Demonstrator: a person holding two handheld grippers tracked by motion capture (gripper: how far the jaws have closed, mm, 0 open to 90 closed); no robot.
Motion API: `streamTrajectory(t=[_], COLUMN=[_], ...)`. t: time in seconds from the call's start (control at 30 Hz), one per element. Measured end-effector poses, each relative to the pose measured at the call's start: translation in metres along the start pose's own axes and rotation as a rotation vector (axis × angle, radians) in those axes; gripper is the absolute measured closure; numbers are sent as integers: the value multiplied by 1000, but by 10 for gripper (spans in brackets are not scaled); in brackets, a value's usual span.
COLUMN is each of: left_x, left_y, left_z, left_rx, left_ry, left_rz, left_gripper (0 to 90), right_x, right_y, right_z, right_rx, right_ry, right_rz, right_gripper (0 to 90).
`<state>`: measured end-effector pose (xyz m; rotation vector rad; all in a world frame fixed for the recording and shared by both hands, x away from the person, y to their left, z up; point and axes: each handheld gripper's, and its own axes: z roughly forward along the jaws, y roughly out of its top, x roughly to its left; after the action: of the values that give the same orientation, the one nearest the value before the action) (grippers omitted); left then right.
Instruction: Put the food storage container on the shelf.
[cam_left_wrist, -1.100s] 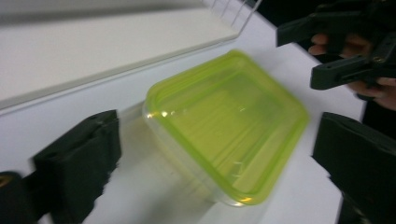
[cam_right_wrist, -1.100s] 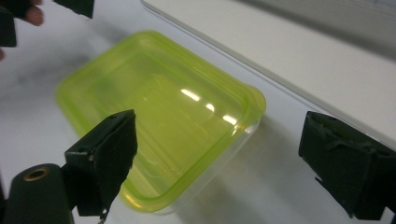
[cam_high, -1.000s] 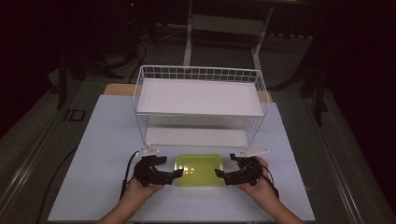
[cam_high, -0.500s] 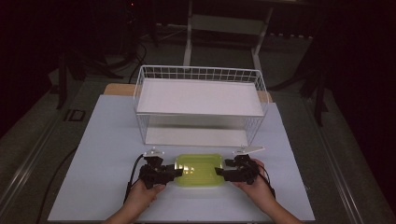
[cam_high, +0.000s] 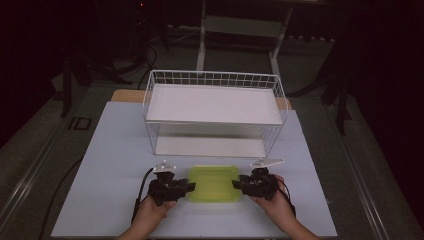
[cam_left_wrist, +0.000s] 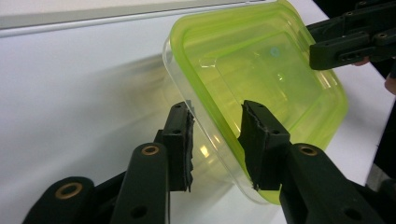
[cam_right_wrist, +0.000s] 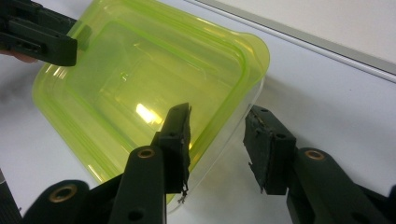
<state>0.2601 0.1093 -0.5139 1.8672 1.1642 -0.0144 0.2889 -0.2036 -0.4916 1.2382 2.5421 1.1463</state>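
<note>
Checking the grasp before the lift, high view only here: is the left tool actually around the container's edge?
Observer: Yes. Left tool has just been closing, with the green container wall between its jaws; I can't tell if they touch it.
Operator: Right side?
Observer: Right tool has just been closing too, wall between its jaws, but the outer pad stands clear of it.

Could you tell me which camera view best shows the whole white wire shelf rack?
The high view: the wire rack stands complete behind the green container. The gripper views catch just a pale strip along their top edges, likely its base.
</note>
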Motion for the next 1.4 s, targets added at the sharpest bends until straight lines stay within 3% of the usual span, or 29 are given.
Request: streamTrajectory(t=[0.2, 0.33, 0.47, 0.6, 0.67, 0.8, 0.9, 1.17, 1.4], left_x=[-4, -6, -9, -13, -16, -16, -17, -14, -13], left_y=[-1, -1, -3, -3, -3, -4, -3, 13, 35], left_z=[-3, -5, -6, -8, -9, -10, -11, -17, -19], left_rx=[3, 17, 15, 24, 30, 29, 23, -62, -112], left_ry=[-4, -15, -1, 9, 24, 31, 34, 7, 21], left_rz=[17, 3, 12, 0, 13, -17, -4, 6, 59], left_gripper=[684, 713, 721, 736, 755, 779, 793, 802, 802], right_x=[5, 7, 9, 8, 9, 14, 15, 13, 9], right_y=[-2, -3, -5, -5, -5, -5, -4, 8, 29], right_z=[-4, -7, -8, -10, -11, -14, -16, -23, -32], right_rx=[-2, -2, -14, -13, -5, -15, -19, -57, -101], right_ry=[-2, 8, 11, 35, 47, 40, 34, 20, -5], right_rz=[29, 43, 38, 84, 101, 93, 96, 88, 70], right_gripper=[650, 675, 692, 718, 740, 760, 767, 770, 773])
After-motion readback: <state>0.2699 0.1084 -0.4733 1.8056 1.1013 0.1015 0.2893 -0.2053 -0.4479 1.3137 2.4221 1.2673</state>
